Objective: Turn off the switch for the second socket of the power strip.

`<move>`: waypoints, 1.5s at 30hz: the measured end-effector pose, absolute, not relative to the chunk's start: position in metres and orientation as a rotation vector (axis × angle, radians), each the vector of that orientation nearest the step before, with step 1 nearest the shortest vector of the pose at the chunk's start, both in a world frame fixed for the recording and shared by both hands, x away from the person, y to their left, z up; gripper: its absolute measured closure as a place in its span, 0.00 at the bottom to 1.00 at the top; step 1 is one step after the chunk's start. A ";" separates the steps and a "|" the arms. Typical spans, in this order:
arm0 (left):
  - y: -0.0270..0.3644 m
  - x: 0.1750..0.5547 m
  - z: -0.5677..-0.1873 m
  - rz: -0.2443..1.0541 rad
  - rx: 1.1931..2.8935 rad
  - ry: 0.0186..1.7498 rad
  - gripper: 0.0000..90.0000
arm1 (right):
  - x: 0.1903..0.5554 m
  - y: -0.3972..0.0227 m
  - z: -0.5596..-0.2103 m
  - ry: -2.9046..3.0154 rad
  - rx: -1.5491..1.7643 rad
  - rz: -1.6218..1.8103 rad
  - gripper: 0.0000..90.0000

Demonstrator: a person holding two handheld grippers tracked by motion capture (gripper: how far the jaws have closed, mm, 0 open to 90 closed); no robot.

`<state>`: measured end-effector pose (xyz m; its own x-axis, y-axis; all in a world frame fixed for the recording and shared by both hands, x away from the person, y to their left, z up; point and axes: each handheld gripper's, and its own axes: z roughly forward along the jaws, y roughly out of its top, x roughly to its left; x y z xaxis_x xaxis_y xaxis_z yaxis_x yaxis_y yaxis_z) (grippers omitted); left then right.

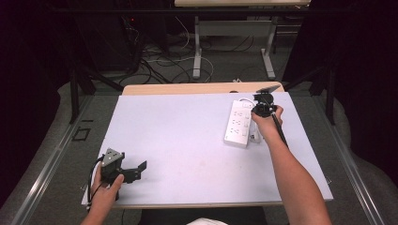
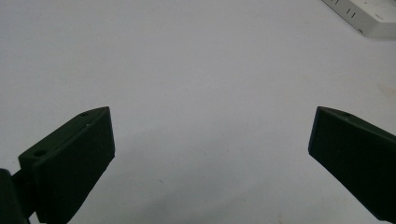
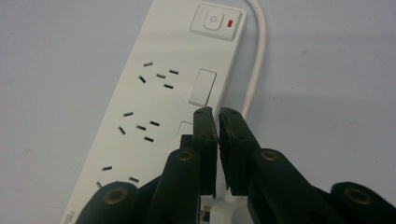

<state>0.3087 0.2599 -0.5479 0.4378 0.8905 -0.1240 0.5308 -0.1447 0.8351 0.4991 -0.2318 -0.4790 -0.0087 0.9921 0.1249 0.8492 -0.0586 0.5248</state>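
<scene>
Now the white power strip [image 1: 238, 123] lies near the table's [image 1: 187, 140] far right corner, its cord [image 3: 256, 65] running off the end by the switch [image 3: 214, 21]. Right tongs [image 3: 215, 112] hover over the strip's right edge with jaws nearly together and nothing visibly between them, a white plug partly hidden beneath. Left tongs [image 1: 136, 169] rest at the near left corner, jaws wide apart over bare table, well away from the strip.

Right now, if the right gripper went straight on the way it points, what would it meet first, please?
Probably the white power strip: the right gripper, jaws nearly together, points down at the strip's right edge near a rectangular switch. Depth is unclear.
</scene>
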 end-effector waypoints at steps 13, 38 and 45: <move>0.260 0.309 -0.548 0.513 1.813 1.215 0.01 | 0.502 -0.225 -0.490 1.960 1.994 0.660 0.99; 0.261 0.309 -0.548 0.510 1.811 1.219 0.01 | 0.504 -0.210 -0.506 2.026 2.007 0.638 1.00; 0.261 0.309 -0.548 0.510 1.811 1.219 0.01 | 0.501 -0.212 -0.509 2.019 2.005 0.648 1.00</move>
<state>0.3089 0.2607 -0.5481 0.4366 0.8905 -0.1279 0.5346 -0.1425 0.8330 0.5014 -0.2122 -0.5088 -0.0426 0.9880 0.1485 0.8897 -0.0301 0.4556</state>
